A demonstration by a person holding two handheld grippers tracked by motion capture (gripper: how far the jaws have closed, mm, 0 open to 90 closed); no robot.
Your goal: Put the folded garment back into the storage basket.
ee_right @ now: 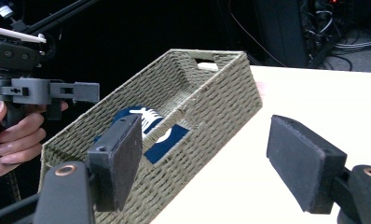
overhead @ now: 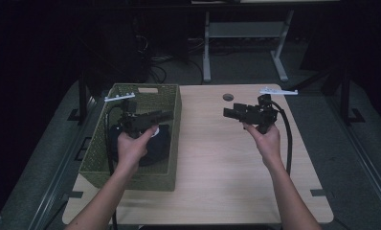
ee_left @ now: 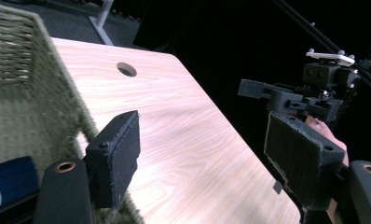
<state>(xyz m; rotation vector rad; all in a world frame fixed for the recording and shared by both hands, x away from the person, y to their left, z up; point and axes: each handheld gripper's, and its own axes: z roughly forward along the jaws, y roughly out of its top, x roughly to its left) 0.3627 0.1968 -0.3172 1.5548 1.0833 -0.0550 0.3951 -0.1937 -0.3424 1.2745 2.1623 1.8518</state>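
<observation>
A green wicker basket [overhead: 169,122] sits at the bench's [overhead: 217,158] left edge, a dark blue cloth [ee_right: 167,140] inside. The left tongs [overhead: 167,115] hover over it, jaws wide and empty; the right tongs [overhead: 228,113], equally wide and empty, hang above the far right corner.

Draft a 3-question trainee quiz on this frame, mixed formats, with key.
1. True or false: the dark blue item lies inside the woven basket.
2. Multiple choice: how do the jaws of the right gripper stand? A) shut on the blue item B) open, holding nothing C) shut on the basket rim
3. Fill in: the left gripper is held above the ______.

Key: 1 true. 2 B. 3 basket.
</observation>
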